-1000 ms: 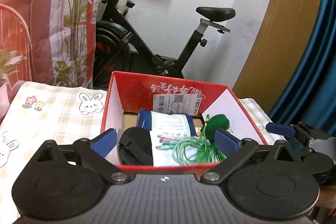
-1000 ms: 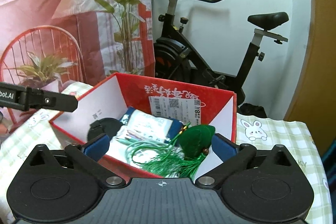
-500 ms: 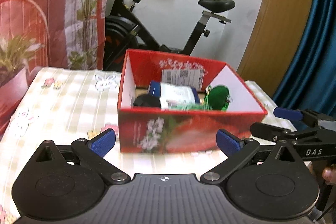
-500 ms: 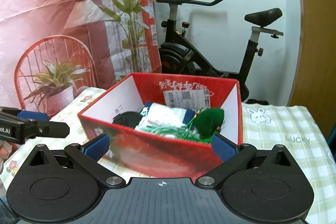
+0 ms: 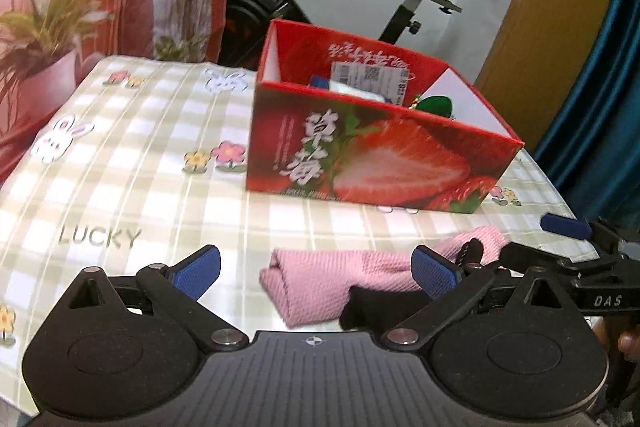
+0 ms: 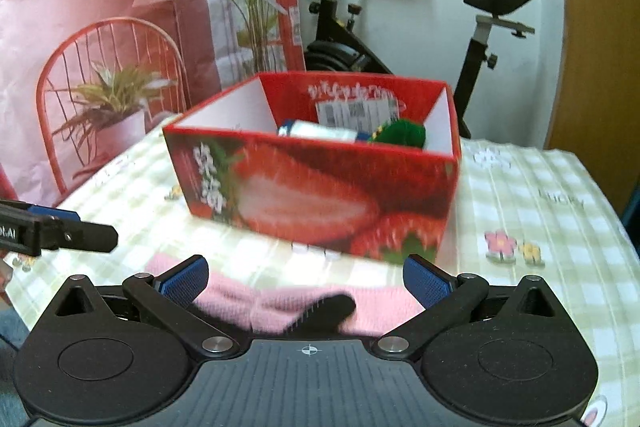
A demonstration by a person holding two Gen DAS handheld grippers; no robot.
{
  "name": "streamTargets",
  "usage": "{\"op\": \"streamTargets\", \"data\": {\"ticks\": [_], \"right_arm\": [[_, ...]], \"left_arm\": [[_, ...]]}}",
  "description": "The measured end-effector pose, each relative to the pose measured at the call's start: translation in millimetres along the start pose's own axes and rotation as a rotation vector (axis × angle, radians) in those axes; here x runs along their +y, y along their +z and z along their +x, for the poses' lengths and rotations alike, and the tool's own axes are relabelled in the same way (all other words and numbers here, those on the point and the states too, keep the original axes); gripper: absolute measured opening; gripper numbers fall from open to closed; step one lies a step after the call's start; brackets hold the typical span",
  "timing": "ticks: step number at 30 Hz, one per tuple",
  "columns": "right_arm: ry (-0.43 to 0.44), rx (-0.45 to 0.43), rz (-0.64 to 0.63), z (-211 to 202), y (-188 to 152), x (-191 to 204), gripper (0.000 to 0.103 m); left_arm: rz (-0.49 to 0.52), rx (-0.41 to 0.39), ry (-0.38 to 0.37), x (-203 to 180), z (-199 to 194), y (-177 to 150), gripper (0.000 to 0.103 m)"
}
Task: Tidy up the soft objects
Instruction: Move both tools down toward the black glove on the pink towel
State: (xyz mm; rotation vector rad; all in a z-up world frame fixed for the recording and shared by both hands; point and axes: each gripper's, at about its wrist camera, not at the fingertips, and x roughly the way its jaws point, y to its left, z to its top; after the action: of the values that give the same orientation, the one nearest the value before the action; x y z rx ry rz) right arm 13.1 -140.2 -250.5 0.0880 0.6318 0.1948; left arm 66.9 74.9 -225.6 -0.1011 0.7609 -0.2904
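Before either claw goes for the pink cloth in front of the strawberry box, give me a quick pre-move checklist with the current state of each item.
1. Left claw open: ok, jaws wide apart.
2. Right claw open: ok, jaws wide apart.
3. Both claws empty: ok.
4. Pink cloth reachable: ok, it lies on the tablecloth between the claws and the box.
5. Black item on the cloth's near edge identified: cannot tell what it is.
6. Room left in the box: cannot tell; a green item and a white packet show over the rim.
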Motion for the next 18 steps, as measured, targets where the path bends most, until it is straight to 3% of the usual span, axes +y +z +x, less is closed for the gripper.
{"op": "streamTargets", "data": {"ticks": [8, 18], "right_arm": [[0.004, 0.062, 0.032, 2, -24, -6, 0.103], [0.002, 0.138, -0.028, 10, -38, 3, 0.102]], "left_arm": [[-0.046, 0.060, -0.005, 8, 7, -23, 0.098], [-0.032, 0.122, -0.053, 1, 21, -41, 0.087]]}}
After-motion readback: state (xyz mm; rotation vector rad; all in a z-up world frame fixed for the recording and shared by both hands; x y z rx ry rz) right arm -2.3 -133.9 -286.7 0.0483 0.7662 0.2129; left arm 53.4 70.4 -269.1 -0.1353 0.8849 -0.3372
